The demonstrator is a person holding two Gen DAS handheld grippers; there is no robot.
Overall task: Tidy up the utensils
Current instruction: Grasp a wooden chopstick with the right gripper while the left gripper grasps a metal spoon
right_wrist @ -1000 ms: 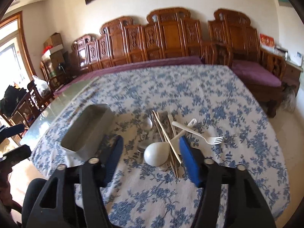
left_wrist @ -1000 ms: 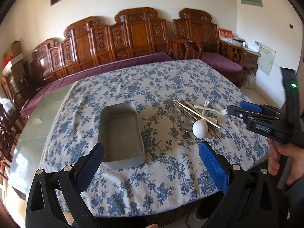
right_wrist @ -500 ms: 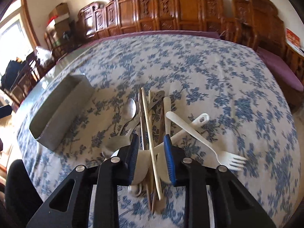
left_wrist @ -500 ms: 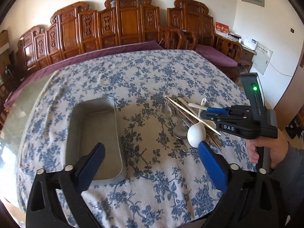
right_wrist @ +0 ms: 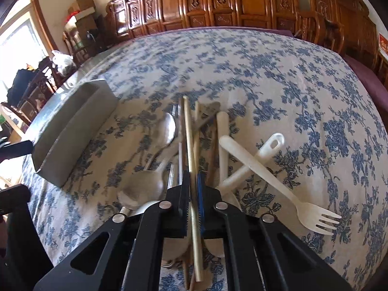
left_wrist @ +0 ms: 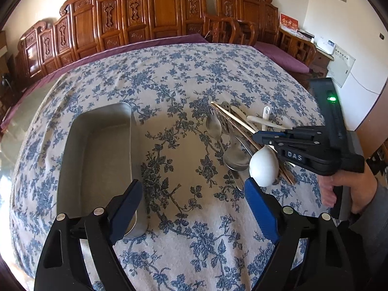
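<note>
Right claw (right_wrist: 192, 194) clamped on a pale chopstick (right_wrist: 190, 143)
Its long axis runs straight ahead; the tray (right_wrist: 72, 131) lies left, beside the empty, closing left claw (left_wrist: 194, 201).

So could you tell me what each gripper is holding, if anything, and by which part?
The right gripper is shut on a pale chopstick, towards its near end. The left gripper holds nothing; its jaws are closing on air.

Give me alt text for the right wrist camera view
The right gripper is shut on a pale chopstick atop a utensil pile: metal spoons, a white plastic fork. A metal tray sits left on the floral tablecloth.
</note>
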